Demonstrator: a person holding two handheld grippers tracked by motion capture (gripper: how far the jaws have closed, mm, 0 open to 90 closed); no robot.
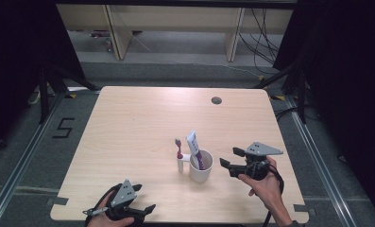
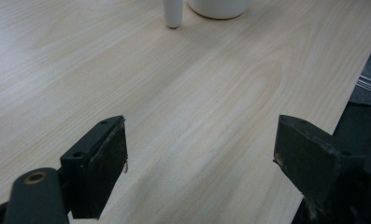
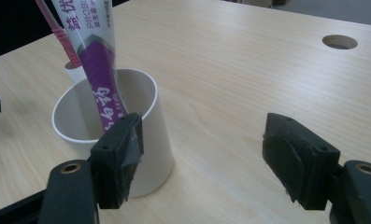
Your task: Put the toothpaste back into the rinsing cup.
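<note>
At the near left corner of the table (image 1: 128, 113), I keep the left gripper (image 1: 145, 210) parked low with its jaws wide and nothing between them; I judge this is a rest position that keeps it clear of the work. Toward the middle stands the white cup (image 1: 200, 168), upright, with a purple-and-white toothpaste tube (image 1: 194, 147) leaning inside it against the rim. A pink toothbrush (image 1: 179, 148) stands in the small holder touching the cup's left side. To the right, just beside the cup, I hold the right gripper (image 1: 228, 163), its jaws spread wide and gripping nothing; the tube appears placed, so I judge this hand is released from the cup.

The right gripper view shows what the high view cannot: the near jaw sits alongside the cup's (image 3: 127, 140) outer wall, whether touching I cannot tell, and the tube's (image 3: 96, 60) printed lettering is legible. The left gripper view shows the cup's base (image 2: 218, 7) and the holder's foot (image 2: 173, 14), well ahead across bare wood.
</note>
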